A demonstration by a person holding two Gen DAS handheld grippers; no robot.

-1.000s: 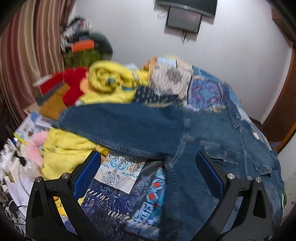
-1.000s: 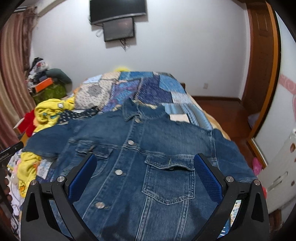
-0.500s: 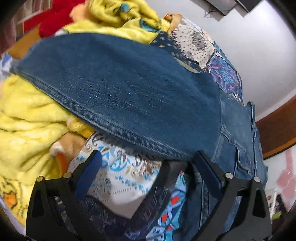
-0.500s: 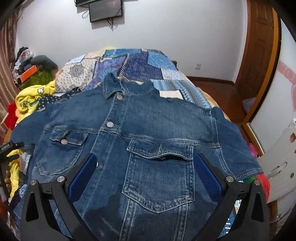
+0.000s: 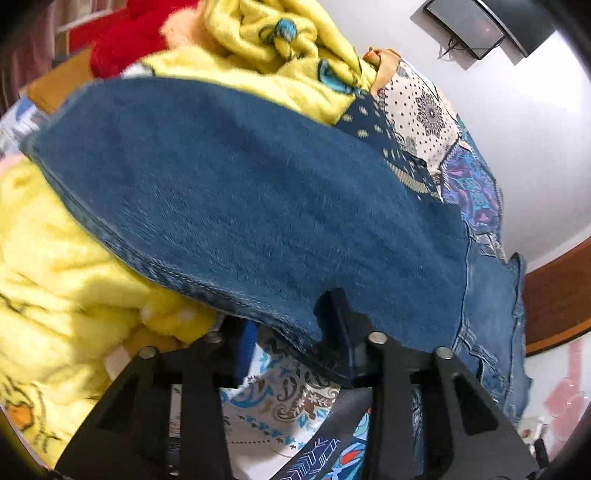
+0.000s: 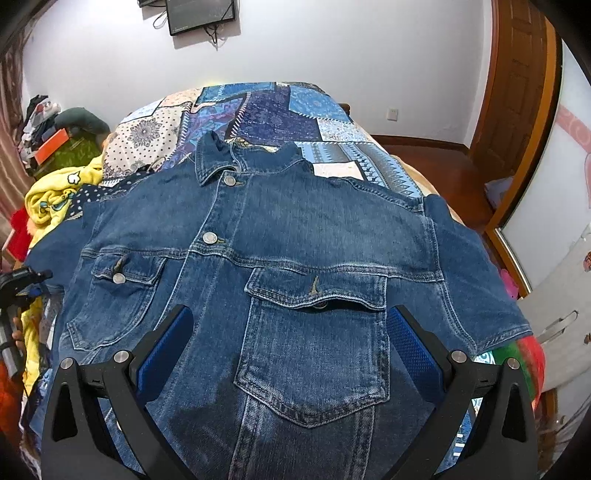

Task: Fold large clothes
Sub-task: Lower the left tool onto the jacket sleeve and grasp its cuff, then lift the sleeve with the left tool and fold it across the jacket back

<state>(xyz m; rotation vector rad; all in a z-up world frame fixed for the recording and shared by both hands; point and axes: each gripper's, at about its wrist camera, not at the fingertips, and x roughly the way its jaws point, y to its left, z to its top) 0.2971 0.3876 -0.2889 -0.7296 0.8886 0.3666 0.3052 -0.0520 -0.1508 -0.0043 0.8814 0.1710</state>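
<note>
A blue denim jacket (image 6: pixel 295 229) lies face up and spread flat on the patchwork bed (image 6: pixel 266 110), collar at the far end. Its left sleeve (image 5: pixel 258 206) fills the left wrist view. My left gripper (image 5: pixel 291 332) is at the sleeve's lower hem; its jaws are closing with the hem edge between them, and a gap still shows. The same gripper (image 6: pixel 22 280) appears at the left edge of the right wrist view. My right gripper (image 6: pixel 288 332) hovers open over the jacket's chest pocket (image 6: pixel 314 343), holding nothing.
Yellow fleece blankets (image 5: pixel 55 277) and a red item (image 5: pixel 122 40) are piled to the left of the sleeve. A screen (image 6: pixel 201 14) hangs on the far wall. A wooden door (image 6: pixel 517 92) and bare floor lie to the right of the bed.
The left gripper dropped toward the sleeve hem, rolled, and its wide jaws narrowed around the edge. The right gripper dipped slightly lower over the jacket front and stayed open.
</note>
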